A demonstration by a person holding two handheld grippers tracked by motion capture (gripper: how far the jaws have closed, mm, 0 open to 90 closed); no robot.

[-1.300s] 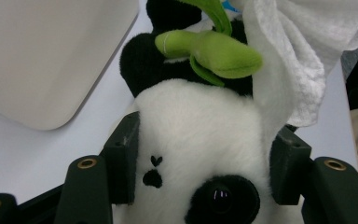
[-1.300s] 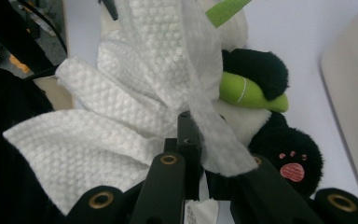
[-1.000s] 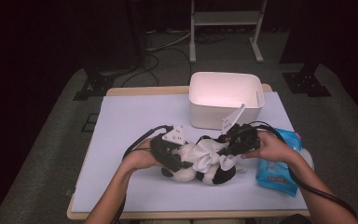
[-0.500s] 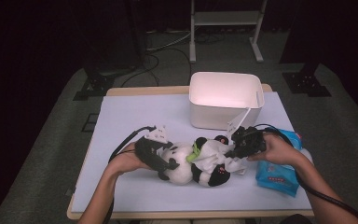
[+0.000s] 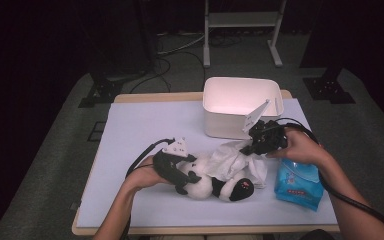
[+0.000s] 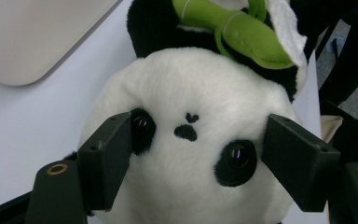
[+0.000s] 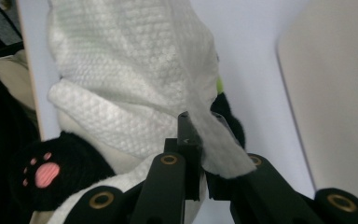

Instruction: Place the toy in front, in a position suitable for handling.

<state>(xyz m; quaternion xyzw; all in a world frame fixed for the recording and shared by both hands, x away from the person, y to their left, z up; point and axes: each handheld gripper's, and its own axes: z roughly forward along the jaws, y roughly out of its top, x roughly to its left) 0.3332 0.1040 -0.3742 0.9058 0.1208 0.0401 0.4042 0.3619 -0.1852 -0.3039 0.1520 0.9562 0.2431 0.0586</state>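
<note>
Since half a second ago the left gripper (image 5: 180, 176) has slid back toward the table's left, and the right gripper (image 5: 261, 145) has lifted the white wipe (image 5: 232, 159) up and away to the right. At the left of the lavender table (image 5: 145, 125), a person's left hand (image 5: 142, 176) steadies the left gripper against the head of a panda plush toy (image 5: 215, 184), which lies on its back near the front edge; in the left gripper view its jaws stand parted, one on each side of the panda's face (image 6: 200, 154), touching the fur beside the eyes. A green plush bamboo stalk (image 6: 235, 30) rests on the toy's chest. At centre the wipe drapes over the toy's body, one corner pinched between the closed jaws of the right gripper. Behind it stands a white bin (image 5: 242, 107). At far right, a blue wipe packet (image 5: 297, 184) lies flat beneath the person's right hand (image 5: 300, 147).
</note>
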